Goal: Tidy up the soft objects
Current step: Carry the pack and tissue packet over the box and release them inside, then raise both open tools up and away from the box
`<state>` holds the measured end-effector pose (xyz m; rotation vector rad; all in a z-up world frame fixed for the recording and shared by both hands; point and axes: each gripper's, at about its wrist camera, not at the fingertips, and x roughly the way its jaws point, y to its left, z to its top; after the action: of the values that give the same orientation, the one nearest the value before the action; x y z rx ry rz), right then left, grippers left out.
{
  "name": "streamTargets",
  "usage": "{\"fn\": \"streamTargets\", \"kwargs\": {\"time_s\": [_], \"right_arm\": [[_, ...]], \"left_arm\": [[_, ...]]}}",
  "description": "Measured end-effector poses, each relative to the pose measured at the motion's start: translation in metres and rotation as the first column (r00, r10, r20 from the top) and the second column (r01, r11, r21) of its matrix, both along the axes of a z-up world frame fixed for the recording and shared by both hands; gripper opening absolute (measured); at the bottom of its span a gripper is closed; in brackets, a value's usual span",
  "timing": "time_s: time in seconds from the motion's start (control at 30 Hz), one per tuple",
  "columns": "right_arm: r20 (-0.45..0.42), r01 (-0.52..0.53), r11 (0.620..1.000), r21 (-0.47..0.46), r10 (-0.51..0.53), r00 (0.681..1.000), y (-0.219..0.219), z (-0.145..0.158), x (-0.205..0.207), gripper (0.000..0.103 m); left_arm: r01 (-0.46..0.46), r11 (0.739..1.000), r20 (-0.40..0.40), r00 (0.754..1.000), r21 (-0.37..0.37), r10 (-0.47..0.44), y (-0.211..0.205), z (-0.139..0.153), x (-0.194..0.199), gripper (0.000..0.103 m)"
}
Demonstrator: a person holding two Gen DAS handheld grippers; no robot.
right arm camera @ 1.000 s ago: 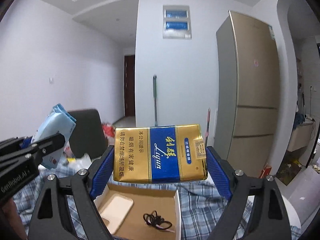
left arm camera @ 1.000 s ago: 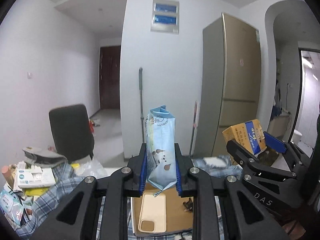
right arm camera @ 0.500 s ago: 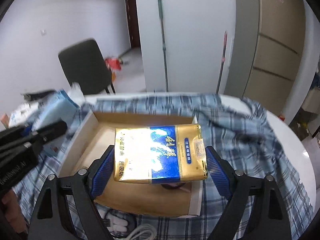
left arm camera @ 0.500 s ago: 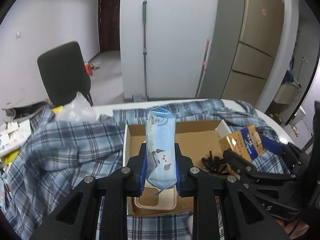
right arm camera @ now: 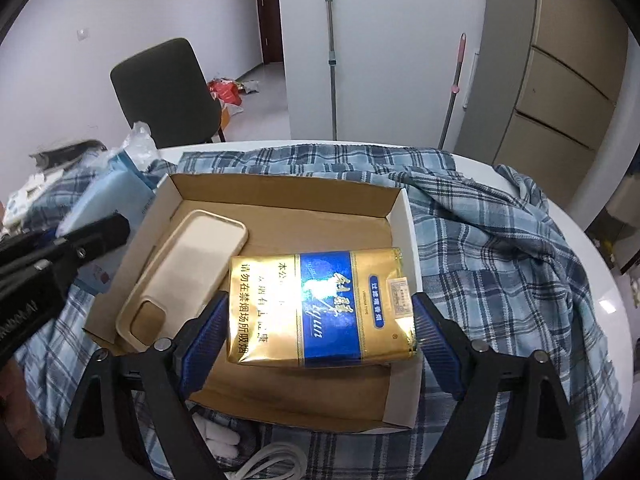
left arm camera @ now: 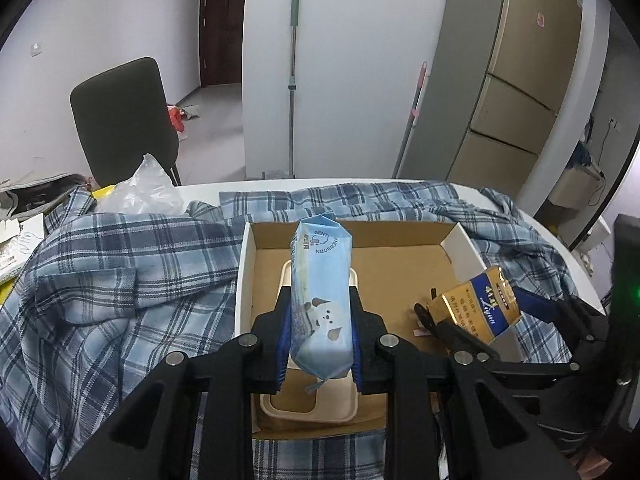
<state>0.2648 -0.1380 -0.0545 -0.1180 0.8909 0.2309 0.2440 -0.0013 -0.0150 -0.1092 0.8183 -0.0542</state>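
**Jaws.** The left gripper has its jaws clenched on a pale blue wipes pack. They have just been opening slightly, yet the pack stands upright between the pads and both pads touch it. The right gripper has wide-set jaws grasping a gold-and-blue cigarette pack by its short ends. They too have just widened a little, with the pack between the pads and lying flat.

**Location.** A shallow cardboard box sits on a plaid cloth at the middle of the white counter. The wipes pack hangs over the box's left half, above a beige phone case that lies on the box floor. The cigarette pack is over the right half, near the right wall. Whether it already touches the floor cannot be told.

**Progress.**
- Done: the phone case is in the box, and both remaining packs are over it.
- Outstanding: neither pack has been let go, so both placements count as incomplete.
- A white cable lies outside the box at the counter's near edge. Whether it belongs to the task cannot be told.

**Assessment.** Late stage; the task looks nearly complete once both packs are released.
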Motion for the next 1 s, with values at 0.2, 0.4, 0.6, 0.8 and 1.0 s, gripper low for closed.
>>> {"fn": "streamTargets", "kwargs": {"time_s": [0.2, 0.4, 0.6, 0.8, 1.0], "right_arm": [[0.01, -0.007, 1.0, -0.001, 0.007, 1.0, 0.002, 0.0, -0.002, 0.093], [0.043, 0.01, 1.0, 0.014, -0.011, 0.999, -0.001, 0.012, -0.005, 0.093], [0.129, 0.018, 0.999, 0.034, -0.022, 0.991, -0.004, 0.05, -0.02, 0.093], [0.235, 0.011, 0.999, 0.036, -0.019, 0.972, -0.009, 0.093, -0.057, 0.093], [0.344, 0.007, 0.999, 0.051, -0.024, 0.939, -0.013, 0.124, -0.106, 0.093]], "left_arm": [[-0.023, 0.997, 0.089, 0.996, 0.069, 0.017, -0.006, 0.011, -0.01, 0.079], [-0.016, 0.997, 0.151, 0.989, 0.071, 0.005, -0.007, 0.03, -0.021, 0.079], [-0.013, 0.998, 0.265, 0.964, 0.063, -0.004, -0.01, 0.072, -0.049, 0.079], [-0.034, 0.991, 0.382, 0.924, 0.13, -0.019, -0.012, 0.114, -0.09, 0.079], [-0.047, 0.991, 0.472, 0.881, 0.128, -0.019, -0.009, 0.139, -0.142, 0.079]]}}
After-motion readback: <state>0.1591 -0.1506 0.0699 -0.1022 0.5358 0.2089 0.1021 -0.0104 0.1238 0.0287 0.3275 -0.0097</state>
